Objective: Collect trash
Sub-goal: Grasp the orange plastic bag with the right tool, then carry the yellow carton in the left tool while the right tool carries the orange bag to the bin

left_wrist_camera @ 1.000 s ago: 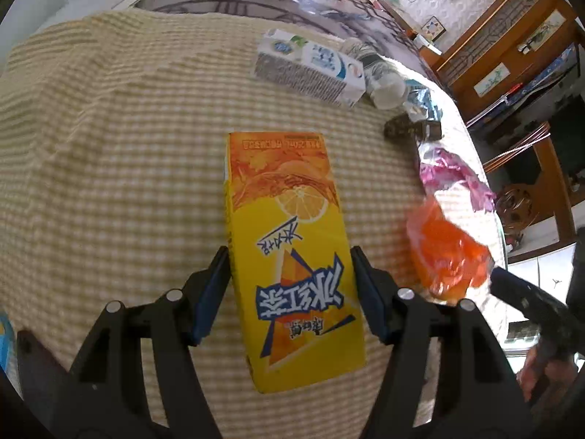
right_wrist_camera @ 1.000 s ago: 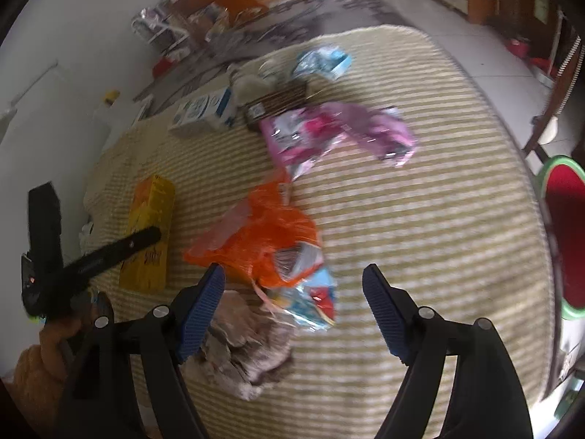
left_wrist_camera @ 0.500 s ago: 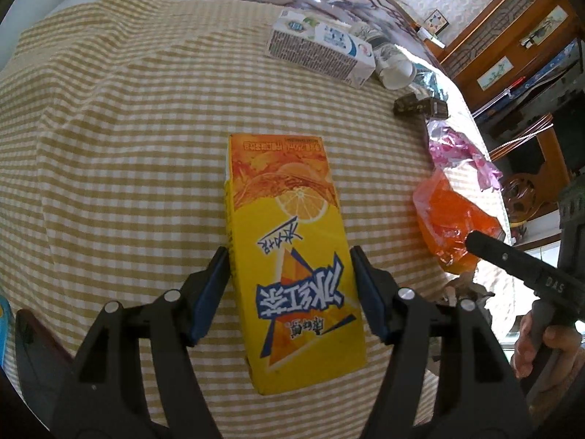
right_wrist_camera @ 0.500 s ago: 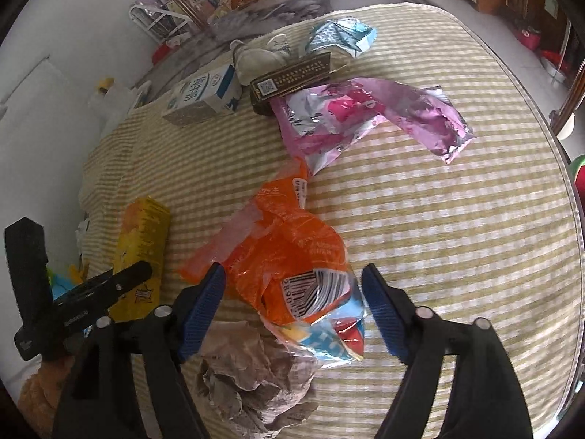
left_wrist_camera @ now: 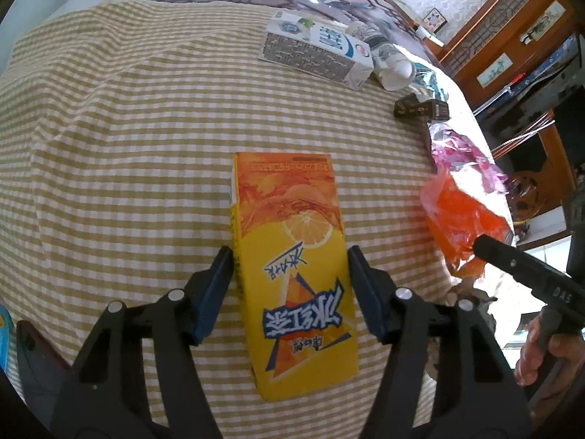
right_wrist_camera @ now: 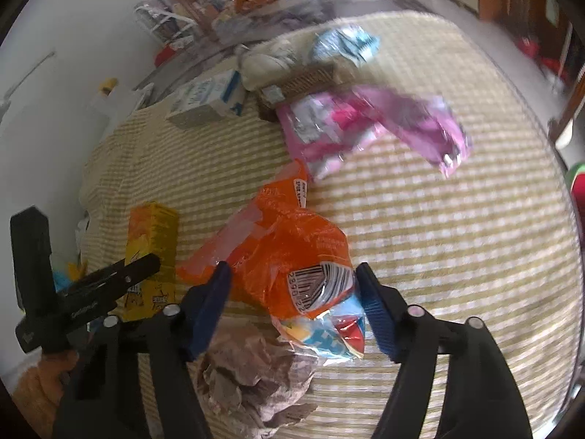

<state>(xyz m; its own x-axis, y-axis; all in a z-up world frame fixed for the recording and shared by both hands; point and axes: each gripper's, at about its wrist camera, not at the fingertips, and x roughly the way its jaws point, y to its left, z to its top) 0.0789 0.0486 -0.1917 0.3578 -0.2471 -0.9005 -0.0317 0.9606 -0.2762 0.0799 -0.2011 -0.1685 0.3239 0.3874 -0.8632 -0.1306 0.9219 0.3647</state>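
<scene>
My left gripper is shut on a yellow-orange juice carton, its blue pads pressed against both long sides. The carton also shows in the right wrist view. My right gripper is open, its jaws on either side of an orange plastic bag with a barcode. A crumpled brown paper ball and a blue-red snack wrapper lie just under it. The orange bag also shows in the left wrist view.
On the checked tablecloth lie a white-blue milk carton, a white cup, a dark small box and a pink foil wrapper. A light-blue wrapper lies at the far edge.
My right gripper has moved forward and down over the orange bag, which now sits between its jaws. My left gripper keeps its hold on the juice carton.
</scene>
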